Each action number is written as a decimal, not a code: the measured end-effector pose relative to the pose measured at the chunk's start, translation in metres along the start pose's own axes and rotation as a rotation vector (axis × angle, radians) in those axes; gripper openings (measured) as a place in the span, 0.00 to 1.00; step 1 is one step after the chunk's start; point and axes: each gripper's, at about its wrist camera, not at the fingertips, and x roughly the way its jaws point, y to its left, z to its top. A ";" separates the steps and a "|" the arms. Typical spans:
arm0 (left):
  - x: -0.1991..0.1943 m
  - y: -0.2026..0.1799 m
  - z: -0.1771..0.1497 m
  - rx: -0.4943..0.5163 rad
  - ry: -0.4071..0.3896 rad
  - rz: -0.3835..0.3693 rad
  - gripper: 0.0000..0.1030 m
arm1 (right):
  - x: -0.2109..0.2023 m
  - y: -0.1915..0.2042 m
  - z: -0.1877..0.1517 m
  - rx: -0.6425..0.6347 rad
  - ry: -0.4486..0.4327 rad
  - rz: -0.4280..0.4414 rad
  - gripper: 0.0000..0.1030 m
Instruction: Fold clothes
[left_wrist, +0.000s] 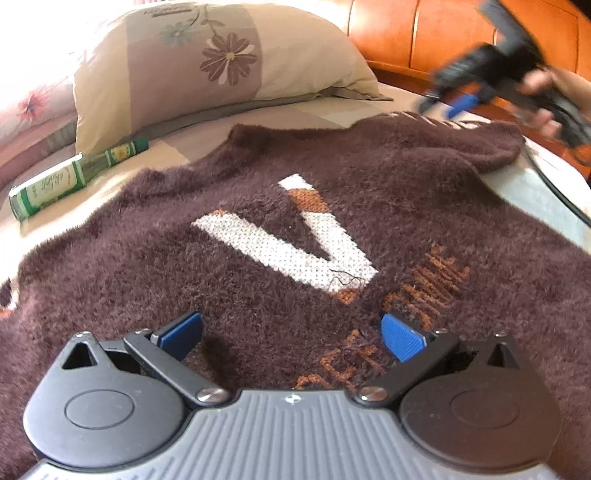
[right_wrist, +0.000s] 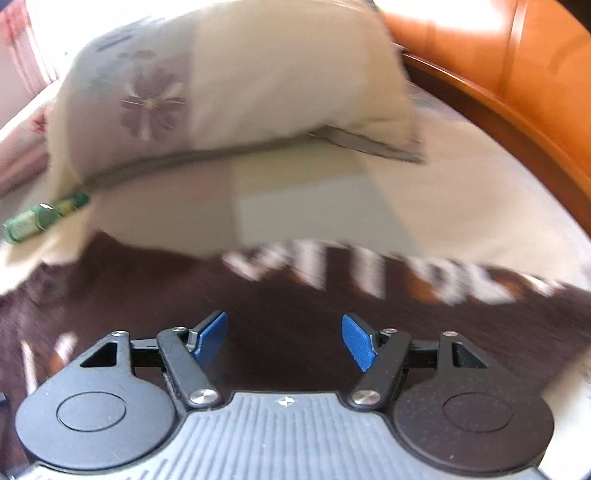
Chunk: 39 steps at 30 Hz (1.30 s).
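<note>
Brown fuzzy sweater (left_wrist: 258, 229) lies spread flat across the bed (left_wrist: 406, 99), filling the middle of the left wrist view, front up so the white knitted mark shows, ready for a fold. At 9 o'clock from it, a green bottle (left_wrist: 74, 177) lies on its side just beside the sweater's edge, tucked against the pillow (left_wrist: 207, 59) at 11 o'clock, near enough to get in the way. Down at 6 o'clock the left gripper (left_wrist: 291, 336) hovers low over the sweater, jaws apart, nothing between the 2 blue pads; my guess is it waits there to pin or pinch the near edge. Over at 2 o'clock the right gripper (left_wrist: 450, 103) is a blur in a hand (left_wrist: 546, 103), above the sweater's far corner by the orange headboard (left_wrist: 443, 33). Its own view is smeared too: right gripper (right_wrist: 284, 341) jaws apart and empty, sweater (right_wrist: 295, 314) beneath, probably lining up on that striped hem.
</note>
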 end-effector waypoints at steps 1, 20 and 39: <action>0.001 0.000 -0.001 -0.002 0.002 -0.003 0.99 | 0.007 0.013 0.004 -0.004 -0.006 0.018 0.73; -0.002 0.001 0.003 0.016 0.023 -0.006 0.99 | 0.054 0.004 0.010 0.103 0.088 -0.127 0.86; 0.001 0.006 -0.003 -0.028 0.016 -0.029 1.00 | 0.029 0.017 -0.032 -0.194 0.162 -0.077 1.00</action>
